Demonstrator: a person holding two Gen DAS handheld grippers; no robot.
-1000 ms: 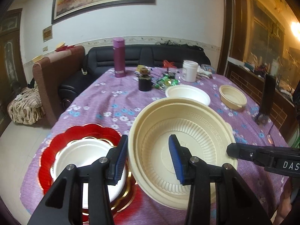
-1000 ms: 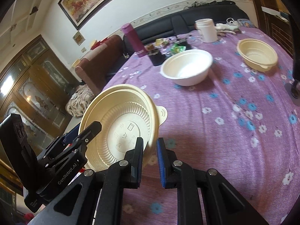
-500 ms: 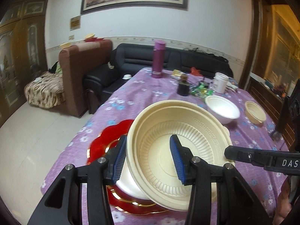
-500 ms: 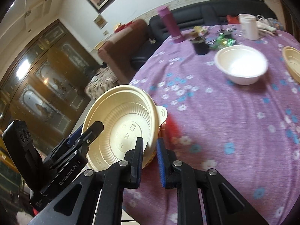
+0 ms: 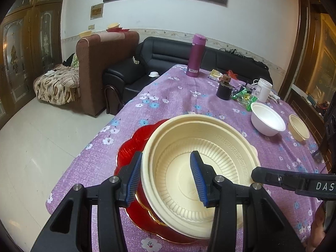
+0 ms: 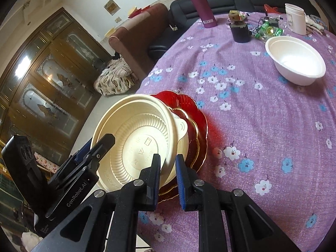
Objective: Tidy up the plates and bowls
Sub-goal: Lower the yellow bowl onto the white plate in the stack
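A large cream bowl (image 5: 210,153) hangs tilted just above a red scalloped plate (image 5: 130,151) near the table's front left corner. My left gripper (image 5: 166,176) is shut on its near wall, one pad outside the rim and one inside. My right gripper (image 6: 168,178) is shut on the opposite rim of the cream bowl (image 6: 134,130), whose underside faces this camera. A white bowl (image 6: 181,147) sits in the red plate (image 6: 189,103), mostly hidden beneath the cream bowl. The right gripper's finger (image 5: 281,178) shows at the bowl's right edge.
Farther back on the purple flowered cloth stand a white bowl (image 5: 266,121), a small cream bowl (image 5: 298,127), a purple flask (image 5: 196,55), a black jar (image 5: 223,91) and a white tub (image 5: 263,90). The table's left edge (image 5: 94,147) drops to the floor beside the plate.
Both grippers have carried the cream bowl to the left, from beside the red plate to over it. The white bowl in the plate is now mostly covered.
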